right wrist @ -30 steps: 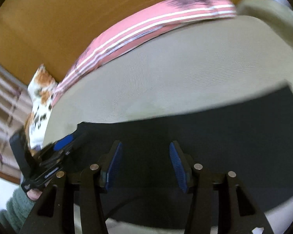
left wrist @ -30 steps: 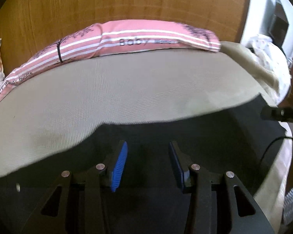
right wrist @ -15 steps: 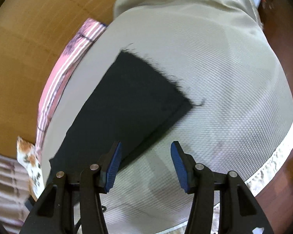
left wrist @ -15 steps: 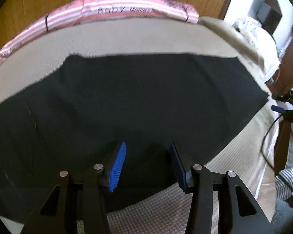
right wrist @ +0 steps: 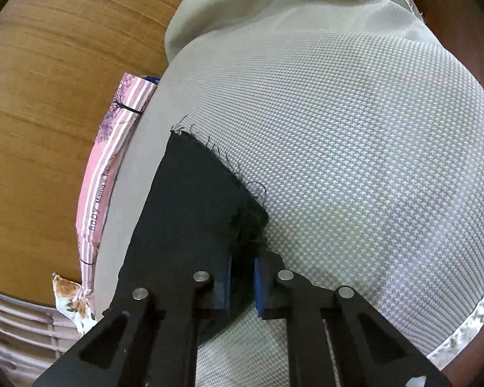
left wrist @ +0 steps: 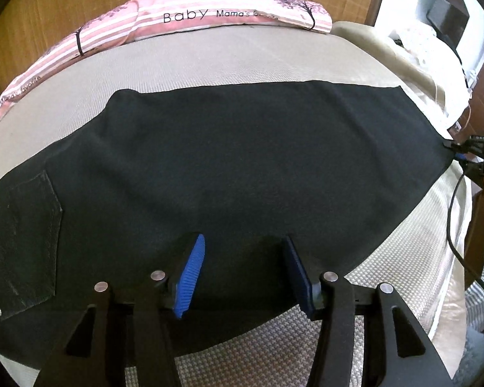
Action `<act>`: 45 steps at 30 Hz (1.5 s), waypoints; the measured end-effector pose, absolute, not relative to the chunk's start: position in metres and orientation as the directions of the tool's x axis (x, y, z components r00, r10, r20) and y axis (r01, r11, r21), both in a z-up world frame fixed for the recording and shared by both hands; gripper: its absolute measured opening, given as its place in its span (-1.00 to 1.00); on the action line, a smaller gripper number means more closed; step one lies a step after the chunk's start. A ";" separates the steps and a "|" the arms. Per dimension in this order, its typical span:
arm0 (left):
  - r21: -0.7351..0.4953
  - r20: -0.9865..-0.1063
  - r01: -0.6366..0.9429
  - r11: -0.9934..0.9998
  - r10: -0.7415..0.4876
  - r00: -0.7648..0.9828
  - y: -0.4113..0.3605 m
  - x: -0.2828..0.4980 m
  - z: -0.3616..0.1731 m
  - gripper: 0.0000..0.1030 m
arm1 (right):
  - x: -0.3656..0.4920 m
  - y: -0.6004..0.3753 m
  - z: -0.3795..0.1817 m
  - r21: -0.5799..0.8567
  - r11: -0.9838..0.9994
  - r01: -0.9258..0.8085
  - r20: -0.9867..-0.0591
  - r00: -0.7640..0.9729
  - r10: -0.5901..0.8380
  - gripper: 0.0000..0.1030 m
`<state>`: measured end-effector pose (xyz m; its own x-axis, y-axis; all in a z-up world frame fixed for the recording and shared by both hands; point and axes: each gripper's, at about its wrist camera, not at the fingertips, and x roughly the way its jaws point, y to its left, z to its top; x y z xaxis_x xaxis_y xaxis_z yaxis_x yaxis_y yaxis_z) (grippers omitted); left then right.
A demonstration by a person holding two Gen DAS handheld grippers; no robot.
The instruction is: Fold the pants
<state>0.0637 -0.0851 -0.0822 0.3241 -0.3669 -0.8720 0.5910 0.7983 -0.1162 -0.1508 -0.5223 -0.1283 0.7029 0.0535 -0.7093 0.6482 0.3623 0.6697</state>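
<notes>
The black pants (left wrist: 242, 167), matte and pocket-stitched, were laid flat on the waffle-textured bed cover (left wrist: 274, 348). The left gripper (left wrist: 242, 277) was held wide apart, empty, above them. The frayed hem corner was pinched by the right gripper (right wrist: 242, 280); slippage could be risked there.

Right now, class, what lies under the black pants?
The black pants lie flat on a beige woven bed cover, visible all around them. Whatever lies beneath the cloth itself is hidden.
</notes>
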 end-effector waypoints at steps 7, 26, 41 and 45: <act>-0.258 -0.835 0.481 0.838 -0.444 0.325 -0.053 0.082 -0.063 0.03 | -0.105 -0.484 -0.078 0.701 0.469 0.538 -0.652 0.749 0.117 -0.83; -0.376 -0.771 0.217 0.901 -0.434 0.466 0.085 0.086 -0.022 0.03 | 0.081 -0.122 -0.076 0.636 0.768 -0.077 -0.702 0.355 0.617 -0.82; -0.643 -0.704 0.190 0.742 -0.670 0.234 0.058 0.089 -0.048 0.03 | 0.043 -0.151 -0.063 0.583 0.811 -0.039 -0.715 0.449 0.536 -0.16; -0.668 -0.711 0.146 0.730 -0.684 0.165 0.046 0.095 -0.064 0.03 | 0.031 -0.184 -0.061 0.606 0.794 0.038 -0.701 0.496 0.512 -0.16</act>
